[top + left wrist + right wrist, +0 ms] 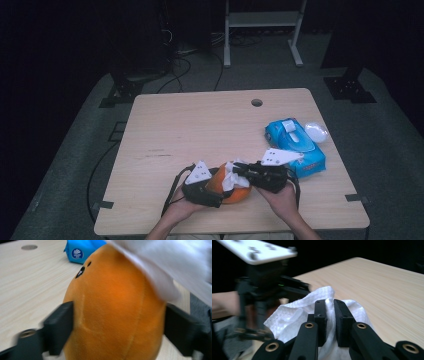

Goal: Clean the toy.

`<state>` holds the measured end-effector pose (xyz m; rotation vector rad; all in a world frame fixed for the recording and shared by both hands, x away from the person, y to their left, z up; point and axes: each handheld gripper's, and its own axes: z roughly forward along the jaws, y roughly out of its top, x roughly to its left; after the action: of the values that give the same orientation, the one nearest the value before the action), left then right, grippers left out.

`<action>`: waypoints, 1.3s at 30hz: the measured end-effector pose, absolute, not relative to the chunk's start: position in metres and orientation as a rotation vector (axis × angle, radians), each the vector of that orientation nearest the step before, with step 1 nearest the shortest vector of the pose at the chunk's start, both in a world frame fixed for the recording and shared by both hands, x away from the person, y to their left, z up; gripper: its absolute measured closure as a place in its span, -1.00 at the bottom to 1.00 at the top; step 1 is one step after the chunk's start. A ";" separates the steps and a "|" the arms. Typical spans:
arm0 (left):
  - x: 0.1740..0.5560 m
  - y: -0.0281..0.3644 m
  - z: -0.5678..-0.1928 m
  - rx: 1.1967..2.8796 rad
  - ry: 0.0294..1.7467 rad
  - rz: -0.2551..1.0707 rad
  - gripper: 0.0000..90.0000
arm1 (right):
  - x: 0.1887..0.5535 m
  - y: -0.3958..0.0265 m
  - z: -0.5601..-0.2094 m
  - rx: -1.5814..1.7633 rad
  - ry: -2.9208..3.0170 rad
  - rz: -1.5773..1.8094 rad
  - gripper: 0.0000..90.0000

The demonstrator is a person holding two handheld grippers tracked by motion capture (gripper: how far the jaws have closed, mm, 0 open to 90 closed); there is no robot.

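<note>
Round orange plush toy (235, 192) lay at near bench (200, 130) edge, between left gripper (117, 322) fingers, apparently steadied for wiping. Right gripper (329, 315) fingers clamped white crumpled wipe (294, 312), draped over toy.

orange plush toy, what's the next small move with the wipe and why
Probably drag the wipe across the plush toy with the right gripper, whose jaws pinch it shut. The wipe already lies on the toy's upper side, and the left gripper brackets the toy, so it looks steadied for a stroke.
</note>
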<state>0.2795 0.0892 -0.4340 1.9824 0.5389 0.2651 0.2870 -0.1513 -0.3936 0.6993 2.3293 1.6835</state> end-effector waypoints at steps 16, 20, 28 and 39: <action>0.272 0.091 -0.425 2.009 0.530 0.483 -0.11 | 0.301 -0.160 -0.400 0.815 2.283 1.658 0.79; 0.272 0.091 -0.426 2.014 0.527 0.401 -0.34 | 0.304 -0.162 -0.405 0.841 2.308 1.680 0.79; 0.283 0.110 -0.418 1.895 0.603 0.314 -0.45 | 0.301 -0.168 -0.413 0.865 2.374 1.648 0.79; 0.274 0.094 -0.424 1.996 0.488 0.227 -0.36 | 0.306 -0.172 -0.415 0.914 2.377 1.651 0.79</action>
<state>0.2744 0.0937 -0.4238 1.9964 0.4881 0.2266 0.3063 -0.1721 -0.4149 0.9136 2.3772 1.6514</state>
